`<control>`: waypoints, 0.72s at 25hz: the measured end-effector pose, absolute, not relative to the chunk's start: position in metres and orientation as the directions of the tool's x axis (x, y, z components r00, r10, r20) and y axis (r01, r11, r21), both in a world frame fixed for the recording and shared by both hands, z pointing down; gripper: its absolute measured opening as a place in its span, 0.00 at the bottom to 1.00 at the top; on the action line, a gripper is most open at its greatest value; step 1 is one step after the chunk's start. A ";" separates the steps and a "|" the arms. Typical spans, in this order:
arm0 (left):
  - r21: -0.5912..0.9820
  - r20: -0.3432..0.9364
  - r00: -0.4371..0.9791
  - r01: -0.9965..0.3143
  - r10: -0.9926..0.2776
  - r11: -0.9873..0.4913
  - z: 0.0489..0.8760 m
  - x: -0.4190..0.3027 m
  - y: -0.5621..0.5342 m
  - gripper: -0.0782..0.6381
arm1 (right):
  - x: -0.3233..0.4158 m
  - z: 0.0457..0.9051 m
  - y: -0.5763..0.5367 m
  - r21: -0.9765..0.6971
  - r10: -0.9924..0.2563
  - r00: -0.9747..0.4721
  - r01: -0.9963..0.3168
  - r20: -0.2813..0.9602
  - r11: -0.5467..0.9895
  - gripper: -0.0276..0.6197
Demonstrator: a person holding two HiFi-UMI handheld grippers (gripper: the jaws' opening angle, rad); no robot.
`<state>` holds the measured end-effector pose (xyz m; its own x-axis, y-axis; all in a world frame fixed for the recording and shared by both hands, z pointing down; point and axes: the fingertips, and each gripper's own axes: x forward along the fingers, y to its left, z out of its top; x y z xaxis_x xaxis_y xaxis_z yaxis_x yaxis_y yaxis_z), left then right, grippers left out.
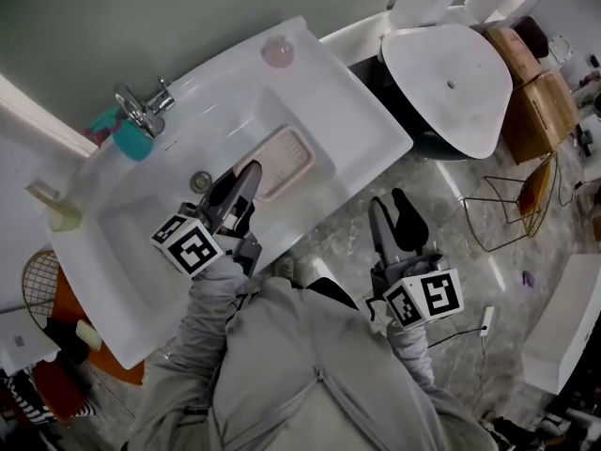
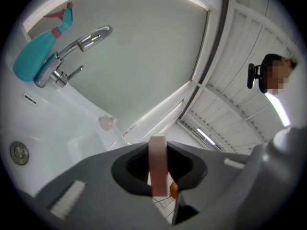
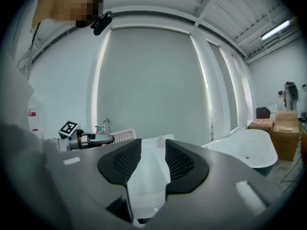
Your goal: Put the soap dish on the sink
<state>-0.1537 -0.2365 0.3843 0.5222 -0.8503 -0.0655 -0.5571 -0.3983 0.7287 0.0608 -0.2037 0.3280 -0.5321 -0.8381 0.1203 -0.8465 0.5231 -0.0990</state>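
A pink ribbed soap dish [image 1: 284, 163] is over the right side of the white sink [image 1: 362, 111] basin. My left gripper [image 1: 246, 175] is shut on its near edge. Whether the dish touches the basin I cannot tell. In the left gripper view the soap dish [image 2: 157, 162] shows edge-on, pinched between the dark pads of the left gripper [image 2: 157, 169]. My right gripper [image 1: 390, 205] hangs over the floor to the right of the sink. In its own view the right gripper [image 3: 148, 163] is open with nothing between its pads.
A chrome faucet [image 1: 143, 104] and a teal spray bottle [image 1: 130, 139] stand at the sink's back left. A pink cup [image 1: 278, 52] sits on the far corner, the drain [image 1: 200, 180] beside my left gripper. A white bathtub [image 1: 451, 83] and cardboard boxes [image 1: 537, 87] stand to the right.
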 end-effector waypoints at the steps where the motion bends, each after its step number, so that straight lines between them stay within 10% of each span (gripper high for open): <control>1: 0.734 -0.061 0.528 -0.551 -0.847 -0.396 0.388 -0.152 -0.242 0.27 | 0.062 0.329 -0.207 -0.099 -0.842 -0.525 -0.851 0.121 0.516 0.28; 18: 0.758 0.086 0.595 -0.559 -0.799 -0.335 0.473 -0.100 -0.333 0.27 | 0.104 0.349 -0.255 -0.110 -0.879 -0.440 -0.898 0.185 0.426 0.28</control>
